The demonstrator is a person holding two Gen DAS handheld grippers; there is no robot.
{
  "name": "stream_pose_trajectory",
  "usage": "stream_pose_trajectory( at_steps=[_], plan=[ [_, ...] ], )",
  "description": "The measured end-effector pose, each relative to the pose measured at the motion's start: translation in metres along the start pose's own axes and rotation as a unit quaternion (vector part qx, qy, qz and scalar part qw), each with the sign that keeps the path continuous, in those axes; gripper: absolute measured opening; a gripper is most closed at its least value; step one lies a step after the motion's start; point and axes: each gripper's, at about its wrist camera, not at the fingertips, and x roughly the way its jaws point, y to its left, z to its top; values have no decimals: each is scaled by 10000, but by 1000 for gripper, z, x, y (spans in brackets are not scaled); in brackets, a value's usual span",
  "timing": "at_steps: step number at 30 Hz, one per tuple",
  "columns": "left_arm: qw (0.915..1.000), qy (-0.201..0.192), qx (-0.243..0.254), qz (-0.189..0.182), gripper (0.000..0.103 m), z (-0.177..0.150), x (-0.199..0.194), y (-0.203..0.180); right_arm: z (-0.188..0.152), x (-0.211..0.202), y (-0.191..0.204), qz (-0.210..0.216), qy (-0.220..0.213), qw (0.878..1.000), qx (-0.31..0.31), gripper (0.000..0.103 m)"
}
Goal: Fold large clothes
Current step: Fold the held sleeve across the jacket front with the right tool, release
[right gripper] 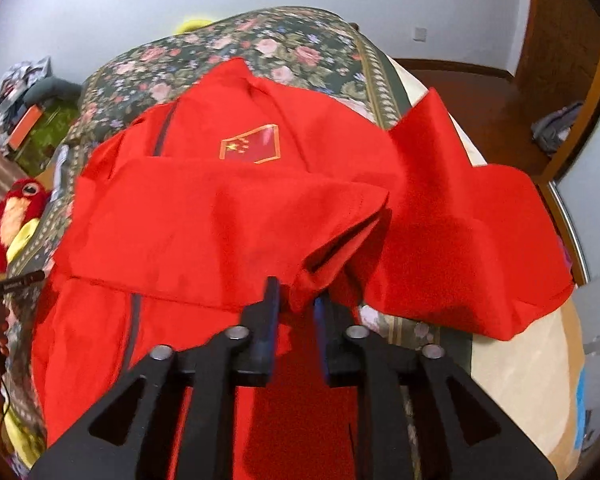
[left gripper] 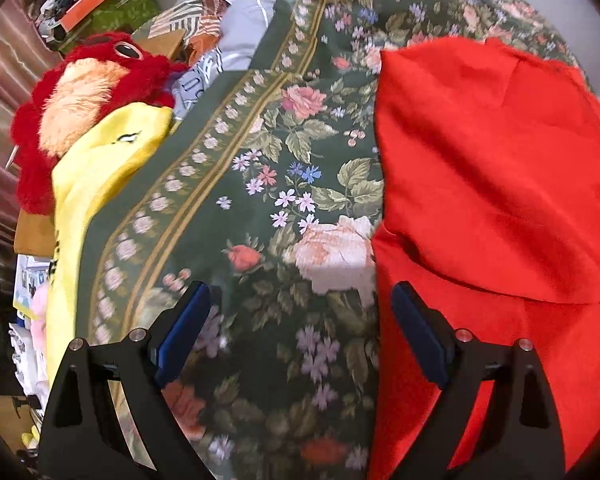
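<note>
A large red jacket (right gripper: 228, 208) with a flag patch (right gripper: 250, 145) and a grey zip lies spread on the floral bedspread (right gripper: 204, 52). My right gripper (right gripper: 296, 300) is shut on a bunched fold of the jacket's sleeve and holds it above the jacket's body. The other sleeve (right gripper: 460, 240) hangs toward the bed's right edge. In the left wrist view the jacket (left gripper: 492, 184) fills the right side. My left gripper (left gripper: 300, 304) is open and empty over the bedspread (left gripper: 260, 184), its right finger over the jacket's left edge.
A red plush toy (left gripper: 84, 92) and a yellow cloth (left gripper: 96, 168) lie at the bed's left edge, with pillows and clutter (left gripper: 220, 28) beyond. A wooden floor and a door (right gripper: 556, 60) lie to the right of the bed.
</note>
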Motion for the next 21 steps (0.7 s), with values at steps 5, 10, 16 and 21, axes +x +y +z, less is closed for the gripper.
stream_pose_trajectory(
  at_steps=[5,10,16,21],
  plan=[
    [9994,-313,16,-145,92,-3,-47,-3,2,-34,9,154,-341,9991,-212,57],
    [9962,-758,189,-378,92,-3,-105,-22,10,-74,9,389,-744,9962,-234,68],
    [9859,-1401,497,-772,92,-7,-175,-63,20,-120,-2,458,-1390,9890,-226,70],
    [9752,-1767,740,-1109,92,-10,-211,-106,22,-144,-27,343,-1706,9847,-106,73]
  ],
)
